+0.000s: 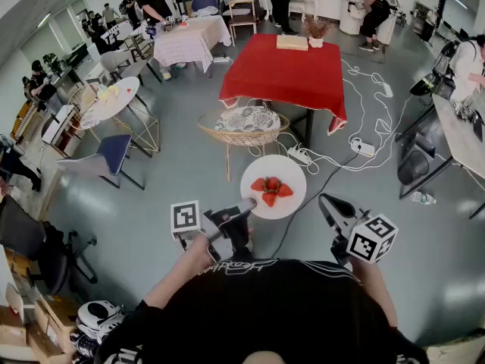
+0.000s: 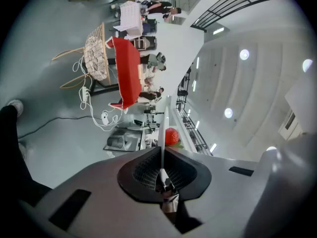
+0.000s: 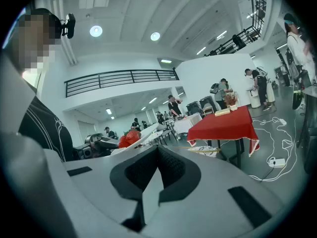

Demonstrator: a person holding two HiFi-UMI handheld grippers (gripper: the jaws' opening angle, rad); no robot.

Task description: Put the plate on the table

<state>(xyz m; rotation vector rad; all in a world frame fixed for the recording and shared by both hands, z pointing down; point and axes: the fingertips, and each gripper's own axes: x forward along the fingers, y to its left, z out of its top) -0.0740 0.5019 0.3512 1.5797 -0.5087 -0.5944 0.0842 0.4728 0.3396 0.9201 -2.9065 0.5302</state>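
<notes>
Head view: round white plate, red strawberries

plate: near-left rim between the closed jaws of left gripper | strawberries: on plate, middle | right gripper: right of plate, apart | basket: beyond plate, before table | box, potted plant: table's far edge, plant right of box | power strip: floor, right of basket
</notes>
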